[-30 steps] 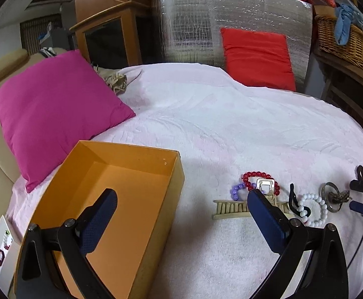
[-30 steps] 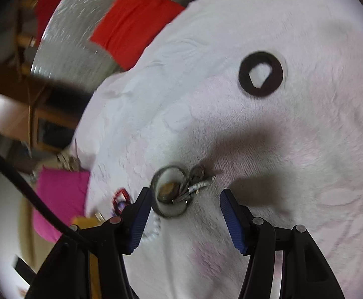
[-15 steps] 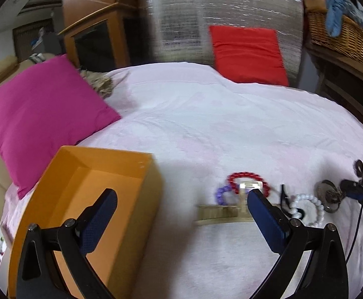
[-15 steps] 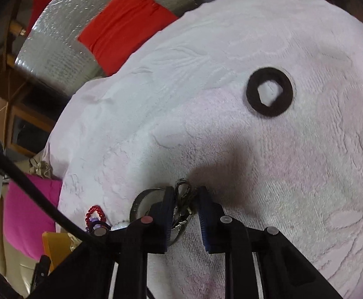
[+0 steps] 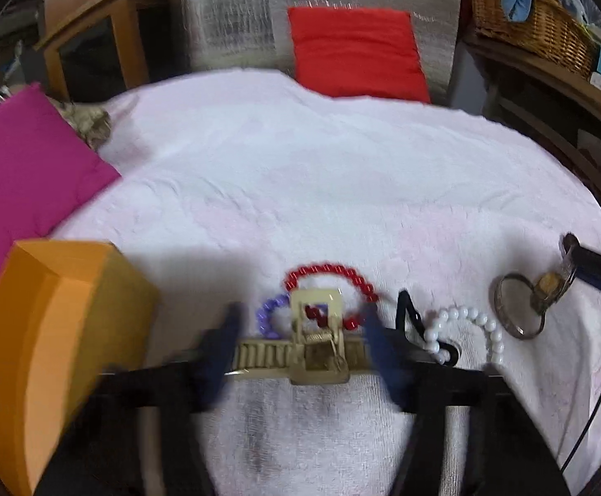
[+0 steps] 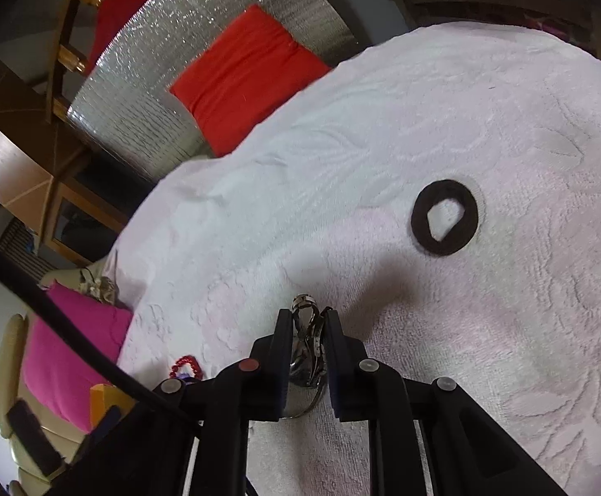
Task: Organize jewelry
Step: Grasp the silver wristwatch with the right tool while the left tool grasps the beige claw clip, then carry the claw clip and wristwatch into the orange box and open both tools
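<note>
A beige comb-style hair clip [image 5: 304, 351] lies on the white bedspread [image 5: 341, 190], with red [image 5: 329, 270], purple [image 5: 265, 318] and white [image 5: 465, 318] bead bracelets and a black clip [image 5: 407, 314] around it. My left gripper [image 5: 300, 343] hangs over the beige clip. Its blurred jaws are closing with the clip between them, and no firm press shows. My right gripper [image 6: 308, 330] is shut on a silver ring-shaped piece with a brown charm [image 5: 519, 310], one end raised. An open orange box [image 5: 52, 351] stands at the left.
A black fabric ring [image 6: 445, 217] lies alone on the bedspread, farther out. A pink cushion [image 5: 23, 190] sits behind the box and a red cushion [image 5: 354, 49] at the far edge. At the right, a wicker basket [image 5: 531, 20] rests on a wooden shelf.
My left gripper swung right from above the orange box to the beige clip, and its jaws narrowed. My right gripper closed on the silver piece and lifted it a little.
</note>
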`<state>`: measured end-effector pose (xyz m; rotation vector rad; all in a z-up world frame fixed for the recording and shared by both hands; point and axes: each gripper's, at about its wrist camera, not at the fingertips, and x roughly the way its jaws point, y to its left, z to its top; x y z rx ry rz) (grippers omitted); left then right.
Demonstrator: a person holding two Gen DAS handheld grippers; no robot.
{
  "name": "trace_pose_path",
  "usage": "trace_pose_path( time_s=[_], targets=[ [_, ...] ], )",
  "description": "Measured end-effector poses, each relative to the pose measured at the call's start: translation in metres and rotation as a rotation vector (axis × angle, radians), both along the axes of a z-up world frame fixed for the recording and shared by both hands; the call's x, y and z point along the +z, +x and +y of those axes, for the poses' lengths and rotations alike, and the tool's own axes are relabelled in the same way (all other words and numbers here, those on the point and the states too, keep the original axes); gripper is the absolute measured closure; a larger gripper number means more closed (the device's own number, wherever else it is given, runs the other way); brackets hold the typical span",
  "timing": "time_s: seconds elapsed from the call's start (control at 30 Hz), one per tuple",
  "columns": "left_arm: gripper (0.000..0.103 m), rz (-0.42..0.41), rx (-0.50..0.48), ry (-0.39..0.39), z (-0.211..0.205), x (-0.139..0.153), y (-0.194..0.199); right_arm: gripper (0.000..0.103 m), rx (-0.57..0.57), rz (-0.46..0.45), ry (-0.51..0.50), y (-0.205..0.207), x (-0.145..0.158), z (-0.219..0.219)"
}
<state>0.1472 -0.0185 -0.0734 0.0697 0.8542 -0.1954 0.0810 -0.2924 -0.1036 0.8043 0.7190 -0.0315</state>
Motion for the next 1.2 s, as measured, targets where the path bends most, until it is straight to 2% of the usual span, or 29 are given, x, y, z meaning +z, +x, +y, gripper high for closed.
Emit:
trace_pose_path(
  time_s=[0.1,0.17,0.2,0.3,0.37,0.47,0.57,0.6,0.67,0.7,0.73,0.87,0.93,1.03,1.2],
  targets=[
    [0.075,0.057,-0.012,-0.056,0.006,-0.01,0.005,0.087,-0.002,-0.036,0.017,-0.006,0.006,-0.004],
    [0.075,0.052,-0.015,-0.085,0.01,-0.008,0.003,0.091,-0.001,-0.054,0.012,-0.009,0.011,-0.003],
    [0.076,0.045,-0.017,-0.092,0.012,-0.006,0.001,0.099,0.0,-0.073,0.006,-0.011,0.015,-0.003],
    [0.076,0.02,-0.033,-0.098,0.015,-0.001,-0.006,0.099,0.013,-0.116,-0.016,-0.019,0.025,0.0],
    [0.076,0.016,-0.037,-0.084,0.016,0.001,-0.008,0.099,0.013,-0.102,-0.034,-0.02,0.027,0.001],
    [0.076,0.014,-0.048,-0.085,0.019,0.004,-0.009,0.099,-0.011,-0.075,0.03,-0.022,0.021,-0.012],
    [0.076,-0.006,-0.059,-0.098,0.022,0.015,-0.012,0.095,-0.048,-0.007,0.109,-0.02,0.008,-0.031],
    [0.076,-0.023,-0.063,-0.097,0.022,0.02,-0.015,0.09,-0.053,0.01,0.137,-0.02,0.003,-0.036],
    [0.076,-0.039,-0.069,-0.104,0.023,0.026,-0.02,0.07,-0.057,0.046,0.165,-0.018,-0.004,-0.043],
    [0.076,-0.047,-0.074,-0.108,0.022,0.03,-0.023,0.048,-0.059,0.058,0.178,-0.017,-0.007,-0.045],
    [0.076,-0.053,-0.077,-0.105,0.022,0.031,-0.024,0.039,-0.069,0.058,0.188,-0.017,-0.01,-0.046],
    [0.076,-0.078,-0.101,-0.097,0.015,0.039,-0.036,0.04,-0.06,0.075,0.193,-0.009,-0.015,-0.041],
    [0.076,-0.084,-0.11,-0.102,0.012,0.042,-0.04,0.049,-0.047,0.111,0.18,-0.003,-0.02,-0.034],
    [0.076,-0.088,-0.122,-0.1,0.008,0.044,-0.043,0.055,-0.029,0.158,0.184,0.008,-0.029,-0.023],
    [0.076,-0.082,-0.128,-0.099,0.007,0.043,-0.045,0.055,-0.072,0.166,0.129,0.023,-0.031,-0.016]
  ],
)
